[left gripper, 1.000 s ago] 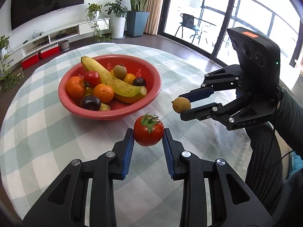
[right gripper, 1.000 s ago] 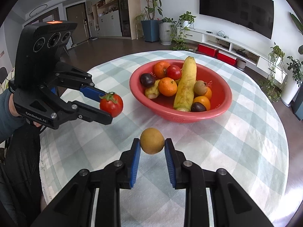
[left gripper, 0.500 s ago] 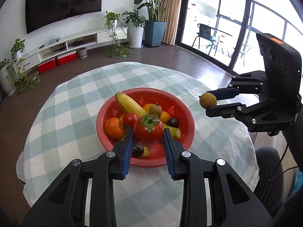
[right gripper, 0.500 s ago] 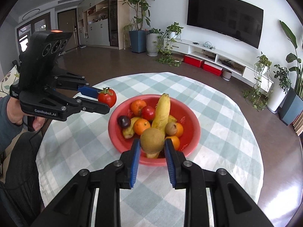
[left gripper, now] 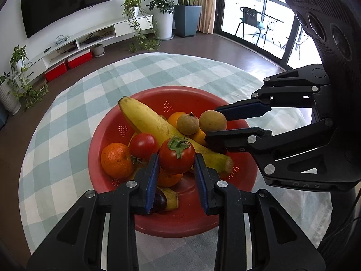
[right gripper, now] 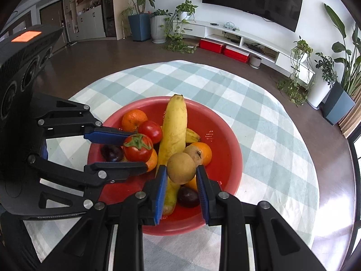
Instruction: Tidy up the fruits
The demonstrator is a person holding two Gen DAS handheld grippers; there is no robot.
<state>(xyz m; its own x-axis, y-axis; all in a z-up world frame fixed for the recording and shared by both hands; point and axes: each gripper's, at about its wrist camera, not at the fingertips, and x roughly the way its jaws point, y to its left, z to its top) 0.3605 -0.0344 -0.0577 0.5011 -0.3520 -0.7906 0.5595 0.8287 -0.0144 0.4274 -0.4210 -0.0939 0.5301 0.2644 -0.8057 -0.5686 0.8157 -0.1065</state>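
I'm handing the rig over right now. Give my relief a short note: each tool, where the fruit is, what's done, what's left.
Left tool: shut on the red tomato with green calyx, held above the red plastic colander bowl.
Right tool: shut on the round tan-brown fruit, also over the bowl.
Done: long yellow banana, oranges, a second tomato, dark plums and another brown fruit already lie in the bowl on the checked tablecloth.
Left: lower and release both fruits into the bowl.

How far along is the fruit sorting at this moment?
Mostly done: the red bowl already holds a banana, oranges, a tomato and plums. In hand: the left tool grips a stemmed tomato and the right tool a brown round fruit, both above the bowl. Left: releasing both.
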